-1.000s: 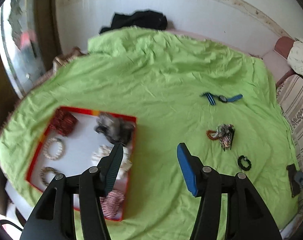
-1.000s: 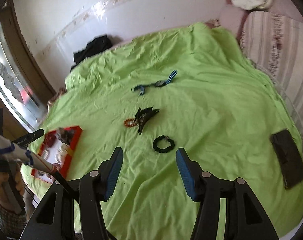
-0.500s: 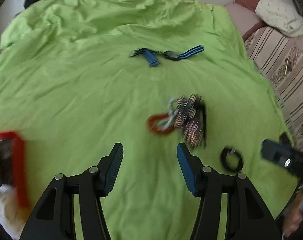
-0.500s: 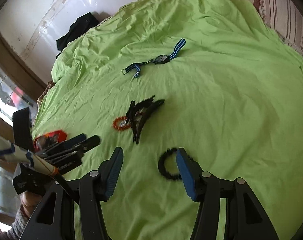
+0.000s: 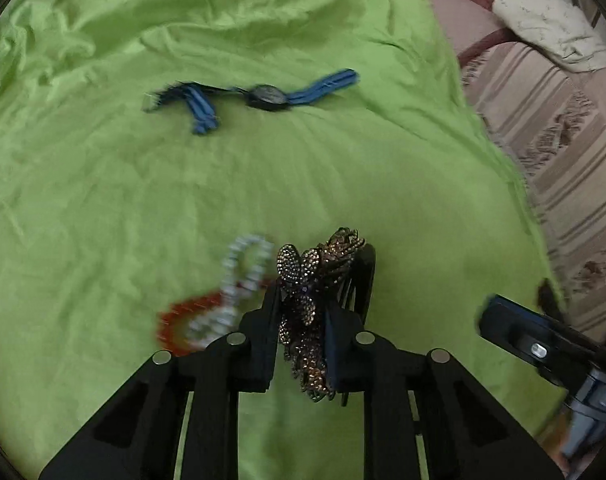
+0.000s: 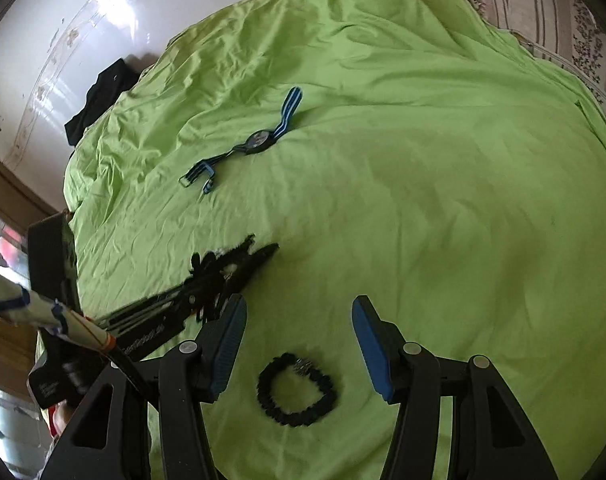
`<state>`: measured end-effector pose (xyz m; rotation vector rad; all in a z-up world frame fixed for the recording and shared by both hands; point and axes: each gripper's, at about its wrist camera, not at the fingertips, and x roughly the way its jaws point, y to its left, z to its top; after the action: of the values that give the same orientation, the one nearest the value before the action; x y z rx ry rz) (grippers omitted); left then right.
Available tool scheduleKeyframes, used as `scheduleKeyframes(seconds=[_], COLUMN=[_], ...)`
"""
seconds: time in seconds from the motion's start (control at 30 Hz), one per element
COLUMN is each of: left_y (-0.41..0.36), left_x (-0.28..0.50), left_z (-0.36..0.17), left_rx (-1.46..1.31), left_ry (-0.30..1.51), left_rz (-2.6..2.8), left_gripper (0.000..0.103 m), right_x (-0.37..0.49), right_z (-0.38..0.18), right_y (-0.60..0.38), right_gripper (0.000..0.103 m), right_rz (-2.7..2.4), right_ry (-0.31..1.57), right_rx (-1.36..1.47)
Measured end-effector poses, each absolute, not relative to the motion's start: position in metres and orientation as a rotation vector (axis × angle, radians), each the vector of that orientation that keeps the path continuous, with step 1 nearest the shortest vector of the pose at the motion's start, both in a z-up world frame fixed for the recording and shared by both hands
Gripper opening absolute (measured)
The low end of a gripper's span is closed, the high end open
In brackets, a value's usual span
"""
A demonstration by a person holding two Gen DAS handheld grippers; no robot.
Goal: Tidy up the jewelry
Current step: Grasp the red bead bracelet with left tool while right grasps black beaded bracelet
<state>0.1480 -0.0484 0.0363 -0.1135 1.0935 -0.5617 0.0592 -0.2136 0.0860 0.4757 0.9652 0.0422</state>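
Observation:
A rhinestone butterfly hair clip [image 5: 299, 268] stands between the fingers of my left gripper [image 5: 303, 300], whose jaws are closing with their pads against it. Beside it on the green sheet lie a clear bead bracelet [image 5: 243, 260] and a red bead bracelet [image 5: 183, 312]. A blue-strapped watch [image 5: 267, 96] lies further off. My right gripper [image 6: 298, 308] hangs open over a black bead bracelet [image 6: 263, 390], which lies on the sheet between its fingers, untouched. In the right wrist view the left gripper [image 6: 231, 268] reaches in from the left onto the clip [image 6: 243, 252], with the watch [image 6: 259, 142] beyond.
The green sheet [image 6: 423, 200] covers the whole bed, wrinkled. A black cloth [image 6: 99, 100] lies at its far edge by the wall. A striped sofa [image 5: 543, 140] with a white pillow [image 5: 543, 28] borders the right side.
My left gripper has swung away from the red tray to the jewelry pile, dropped down and closed around the hair clip. My right gripper has come down over the black bracelet, still open.

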Motion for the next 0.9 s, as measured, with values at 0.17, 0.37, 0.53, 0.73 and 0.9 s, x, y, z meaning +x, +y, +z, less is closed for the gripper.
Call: scheduleKeyframes(seconds=[0.17, 0.37, 0.53, 0.73, 0.9], left_y=[-0.066, 0.007, 0.063, 0.064, 0.051], left_x=[0.125, 0.128, 0.143, 0.155, 0.162], left_z=[0.043, 0.075, 0.069, 0.051, 0.03], left_rx=[-0.122, -0.287, -0.353, -0.313, -0.29], left_ry=[1.148, 1.097, 1.088, 1.114, 1.153], left_rz=[-0.724, -0.641, -0.448, -0.389, -0.388], left_gripper=[0.019, 0.031, 0.033, 0.034, 0.036], right_x=[0.055, 0.049, 0.055, 0.067, 0.069], right_z=[0.09, 0.088, 0.076, 0.06, 0.054], right_y=[-0.231, -0.234, -0.212, -0.178, -0.163], right_gripper=[0.059, 0.059, 0.059, 0.062, 0.07], right_rz=[0.0, 0.017, 0.108, 0.259, 0.299], right_ry=[0.936, 0.946, 0.977, 1.042, 1.054], right_rx=[0.503, 0.508, 0.52, 0.543, 0.561])
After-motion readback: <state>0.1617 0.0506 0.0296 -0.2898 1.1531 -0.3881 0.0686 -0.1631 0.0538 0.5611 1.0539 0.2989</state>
